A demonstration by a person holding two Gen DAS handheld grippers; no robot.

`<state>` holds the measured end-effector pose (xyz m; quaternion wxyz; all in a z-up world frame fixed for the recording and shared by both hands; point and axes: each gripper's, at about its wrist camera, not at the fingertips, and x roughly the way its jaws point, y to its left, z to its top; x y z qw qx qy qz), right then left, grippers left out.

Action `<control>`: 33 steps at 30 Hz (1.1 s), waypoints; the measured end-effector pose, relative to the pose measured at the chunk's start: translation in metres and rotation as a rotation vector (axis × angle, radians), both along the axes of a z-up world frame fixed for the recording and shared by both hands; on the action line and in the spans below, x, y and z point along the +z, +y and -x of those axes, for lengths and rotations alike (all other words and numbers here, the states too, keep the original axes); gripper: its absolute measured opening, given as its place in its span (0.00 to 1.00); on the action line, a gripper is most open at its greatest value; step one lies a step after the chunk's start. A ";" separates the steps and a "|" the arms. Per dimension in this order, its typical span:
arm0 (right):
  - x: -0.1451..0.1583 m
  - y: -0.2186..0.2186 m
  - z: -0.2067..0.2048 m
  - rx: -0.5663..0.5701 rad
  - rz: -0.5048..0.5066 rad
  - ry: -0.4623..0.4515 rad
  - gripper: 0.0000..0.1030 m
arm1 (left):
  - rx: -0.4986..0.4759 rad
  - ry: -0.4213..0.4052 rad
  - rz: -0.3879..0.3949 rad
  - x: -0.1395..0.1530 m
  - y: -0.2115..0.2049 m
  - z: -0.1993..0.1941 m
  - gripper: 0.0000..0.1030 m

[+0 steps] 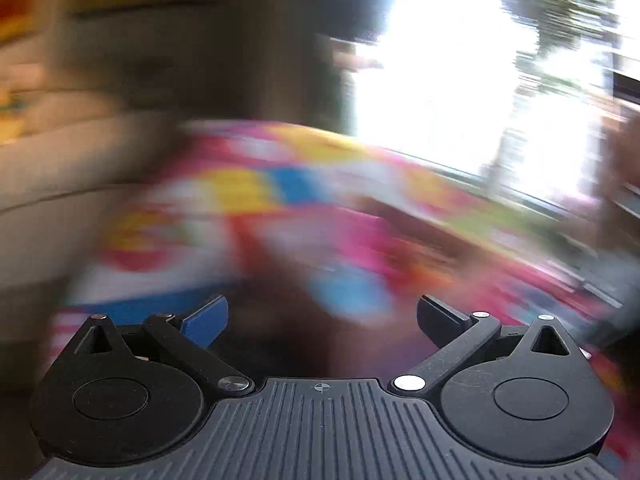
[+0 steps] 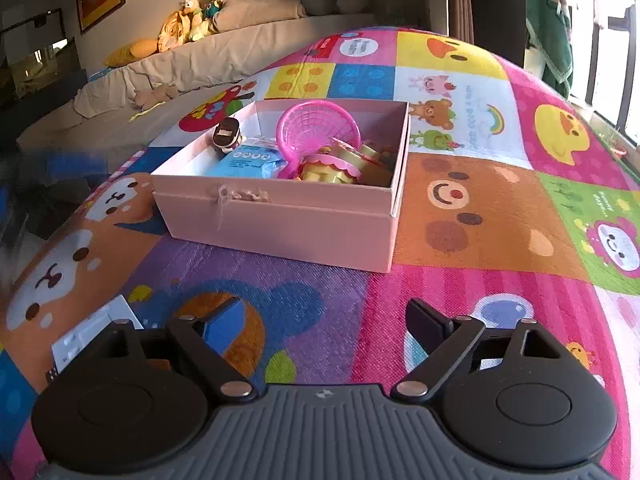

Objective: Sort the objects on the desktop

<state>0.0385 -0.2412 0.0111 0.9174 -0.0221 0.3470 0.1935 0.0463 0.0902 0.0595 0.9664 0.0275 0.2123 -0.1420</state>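
A pink box (image 2: 280, 220) sits on the colourful play mat (image 2: 480, 220). It holds a pink mesh basket (image 2: 316, 128), a blue packet (image 2: 248, 162), a small dark figure (image 2: 228, 132) and yellow and pink toys (image 2: 336, 166). My right gripper (image 2: 324, 320) is open and empty, low over the mat, a short way in front of the box. My left gripper (image 1: 322, 316) is open and empty; its view is heavily blurred, showing only smeared mat colours (image 1: 280, 208).
A white flat object (image 2: 92, 336) lies on the mat by the right gripper's left finger. A beige sofa (image 2: 200, 60) with stuffed toys (image 2: 192, 20) runs behind the mat. Bright windows stand at the right (image 2: 600, 60).
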 end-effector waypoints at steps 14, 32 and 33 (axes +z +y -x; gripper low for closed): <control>-0.016 -0.001 -0.002 0.004 0.012 0.027 0.95 | -0.041 0.179 -0.201 -0.069 -0.009 -0.112 0.36; -0.013 -0.002 0.006 0.001 0.001 -0.012 0.99 | 0.000 0.260 -0.121 -0.054 -0.003 0.007 0.29; -0.012 -0.001 0.007 0.009 0.000 -0.015 0.99 | -0.019 0.276 -0.102 -0.054 -0.004 0.021 0.30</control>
